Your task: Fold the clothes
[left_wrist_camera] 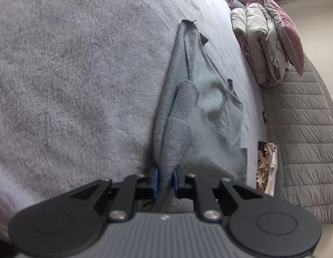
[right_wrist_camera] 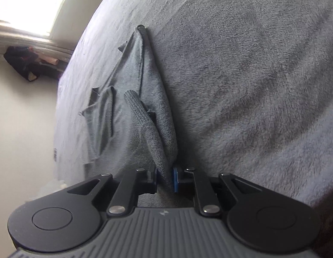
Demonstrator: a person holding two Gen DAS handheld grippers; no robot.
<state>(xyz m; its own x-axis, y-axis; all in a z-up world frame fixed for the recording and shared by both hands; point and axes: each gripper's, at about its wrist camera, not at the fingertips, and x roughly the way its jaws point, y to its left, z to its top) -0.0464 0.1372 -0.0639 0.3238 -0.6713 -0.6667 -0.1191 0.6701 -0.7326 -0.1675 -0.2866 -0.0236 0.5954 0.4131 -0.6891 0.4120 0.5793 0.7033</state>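
While it lies stretched along a bed covered by a fluffy grey blanket [left_wrist_camera: 69, 75], a grey knitted garment [left_wrist_camera: 188, 111] is pinched at both of its near ends. It is seen as a long, rumpled strip of soft grey cloth, bunched into folds, with a ribbed cuff [left_wrist_camera: 185, 94] lying on top and frayed, loose edges showing along one side. The left tongs [left_wrist_camera: 165, 181] are nearly closed, and a gathered fold of the garment is clamped between their blue pads [left_wrist_camera: 155, 180]. The right tongs [right_wrist_camera: 165, 180] are likewise narrowed to a small gap, with another bunched fold of the garment [right_wrist_camera: 145, 90] caught between them.

Only in the left wrist view are a stack of folded quilts [left_wrist_camera: 258, 43] and a pink pillow [left_wrist_camera: 286, 34] shown at the far end of the bed, beside a quilted grey headboard [left_wrist_camera: 306, 129]. Only in the right wrist view are a bright window [right_wrist_camera: 26, 2], a pale floor [right_wrist_camera: 22, 118] and a dark bundle [right_wrist_camera: 24, 64] lying under the window shown.
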